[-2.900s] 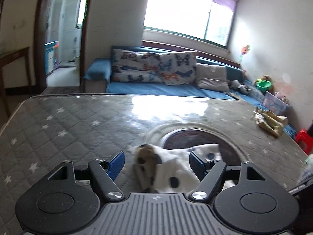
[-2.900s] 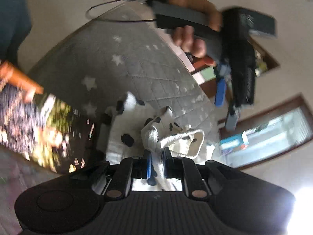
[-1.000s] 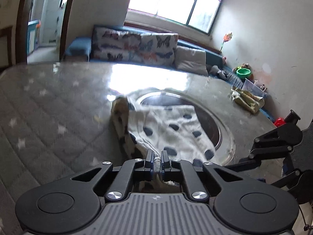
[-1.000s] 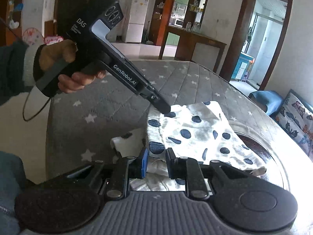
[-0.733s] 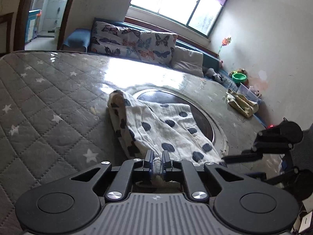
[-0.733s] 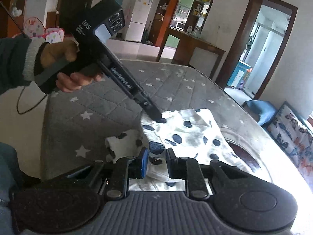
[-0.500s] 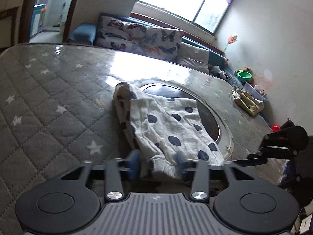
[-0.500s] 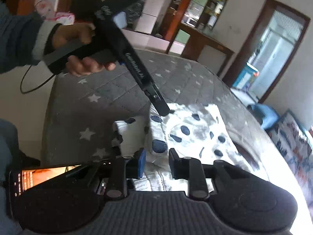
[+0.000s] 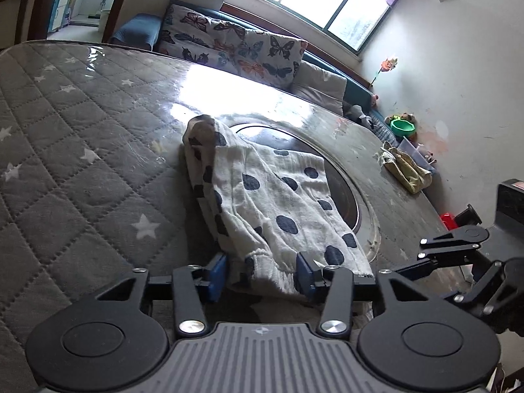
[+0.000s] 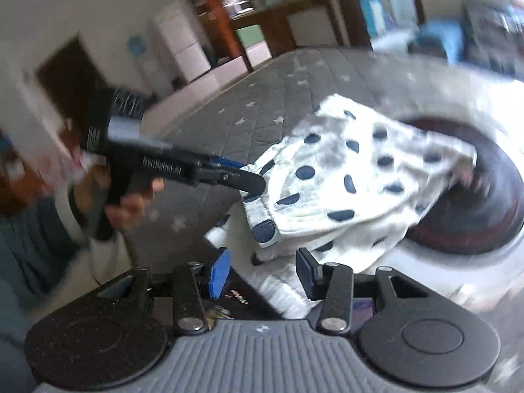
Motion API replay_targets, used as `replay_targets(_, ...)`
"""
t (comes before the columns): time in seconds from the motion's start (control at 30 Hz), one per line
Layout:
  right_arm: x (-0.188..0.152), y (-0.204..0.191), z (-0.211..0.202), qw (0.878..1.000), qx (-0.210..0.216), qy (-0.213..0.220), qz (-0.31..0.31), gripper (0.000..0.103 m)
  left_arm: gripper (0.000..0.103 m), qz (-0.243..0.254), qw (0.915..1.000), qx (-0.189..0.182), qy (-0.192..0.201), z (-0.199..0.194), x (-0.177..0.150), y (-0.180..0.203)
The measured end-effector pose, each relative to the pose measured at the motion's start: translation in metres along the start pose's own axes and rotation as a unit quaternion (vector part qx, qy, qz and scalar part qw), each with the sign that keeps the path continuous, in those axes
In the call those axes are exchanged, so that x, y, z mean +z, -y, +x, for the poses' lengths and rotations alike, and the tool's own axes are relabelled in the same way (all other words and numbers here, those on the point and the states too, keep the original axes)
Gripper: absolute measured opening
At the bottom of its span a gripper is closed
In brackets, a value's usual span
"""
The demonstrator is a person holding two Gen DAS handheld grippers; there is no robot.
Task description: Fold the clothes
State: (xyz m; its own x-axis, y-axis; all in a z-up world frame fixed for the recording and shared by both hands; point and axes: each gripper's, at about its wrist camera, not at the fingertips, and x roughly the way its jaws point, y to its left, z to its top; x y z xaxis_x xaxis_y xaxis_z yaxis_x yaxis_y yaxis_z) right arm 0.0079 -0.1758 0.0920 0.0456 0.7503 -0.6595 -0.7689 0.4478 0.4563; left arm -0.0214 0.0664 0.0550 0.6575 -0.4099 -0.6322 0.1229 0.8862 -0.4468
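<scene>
A white garment with dark blue dots [image 9: 271,196] lies folded on the grey star-quilted table [image 9: 82,163], partly over a round dark inset. My left gripper [image 9: 262,275] is open, its blue pads on either side of the garment's near hem without gripping it. In the right wrist view the same garment [image 10: 353,177] lies ahead. My right gripper [image 10: 262,271] is open and empty, just short of the cloth's near corner. The left gripper's fingertips [image 10: 252,183] show there at the garment's left edge. The right wrist view is blurred.
A yellowish cloth [image 9: 406,170] lies at the table's far right edge. A sofa with butterfly cushions [image 9: 235,49] stands behind the table. A phone with a lit screen [image 10: 235,298] lies under the right gripper. The round dark inset [image 9: 340,190] has a raised rim.
Both grippers were shut on the garment's hem a second ago; both have opened and let it go. The right gripper has swung and drawn back a little.
</scene>
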Motion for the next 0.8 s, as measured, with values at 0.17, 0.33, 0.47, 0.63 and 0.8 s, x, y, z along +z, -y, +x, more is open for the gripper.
replay_targets(0.17, -0.001, 0.028, 0.008, 0.990, 0.064, 0.000, 0.129, 0.051, 0.035, -0.004, 1.0000, 0.005, 0.002, -0.003, 0.001, -0.002)
replay_targets(0.33, -0.007, 0.047, 0.016, 0.975, 0.093, -0.002, 0.204, 0.057, 0.035, -0.005, 1.0000, 0.006, 0.001, -0.003, 0.002, -0.002)
replay_targets(0.47, -0.018, 0.065, 0.018, 0.952, 0.122, 0.002, 0.280, 0.066, 0.035, -0.006, 1.0000, 0.007, 0.001, -0.002, 0.002, -0.002)
replay_targets(0.63, -0.024, 0.073, 0.020, 0.932, 0.145, 0.017, 0.331, 0.067, 0.036, -0.007, 0.9999, 0.009, 0.000, 0.000, 0.002, -0.003)
replay_targets(0.8, -0.023, 0.068, 0.026, 0.926, 0.160, 0.015, 0.342, 0.066, 0.035, -0.009, 0.9999, 0.008, 0.001, -0.001, 0.002, -0.004)
